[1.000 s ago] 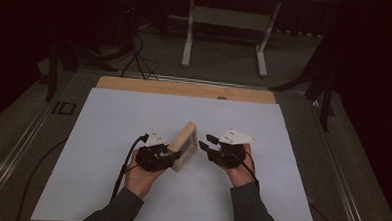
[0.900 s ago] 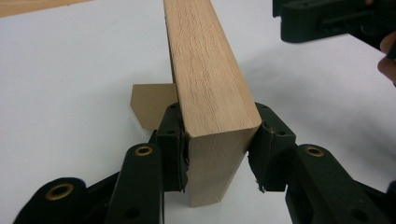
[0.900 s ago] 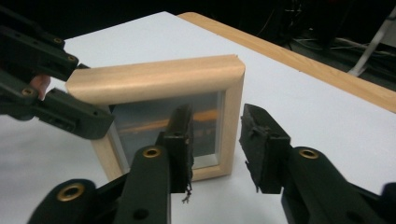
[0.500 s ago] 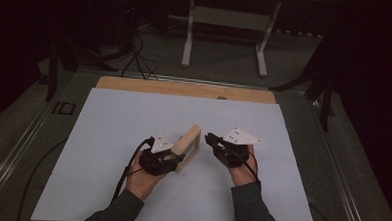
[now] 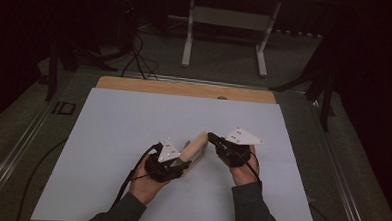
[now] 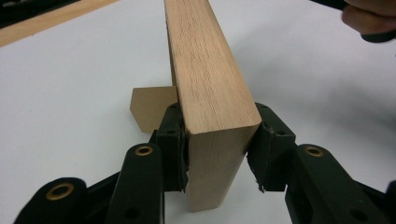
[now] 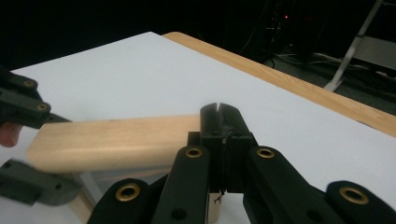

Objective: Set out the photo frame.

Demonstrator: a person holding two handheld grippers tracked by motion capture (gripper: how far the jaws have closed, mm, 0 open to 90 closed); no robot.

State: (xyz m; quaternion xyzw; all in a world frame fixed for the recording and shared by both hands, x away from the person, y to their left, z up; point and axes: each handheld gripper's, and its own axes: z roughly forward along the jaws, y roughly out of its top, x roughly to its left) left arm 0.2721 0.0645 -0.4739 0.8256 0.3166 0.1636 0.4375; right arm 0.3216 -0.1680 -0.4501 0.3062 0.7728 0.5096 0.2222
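While the left gripper clamps one end of a thick wooden board, the board stands on its long edge near the middle of the white tabletop, running away from the person and slightly to the right. In the left gripper view its two black jaws press flat against both broad faces of the wooden board, at about half their spread, and a small tan cardboard-coloured piece lies on the white surface just behind the left jaw.

In the high view the right gripper sits at the board's far end, its tips touching or just beside the wood. Its jaws have just been closing and now meet with nothing between them; the right gripper view shows the pads pressed together in front of the rounded end of the board. Whether the closed tips actually rest on the wood I cannot tell. A bare strip of wooden table edge shows beyond the white surface.
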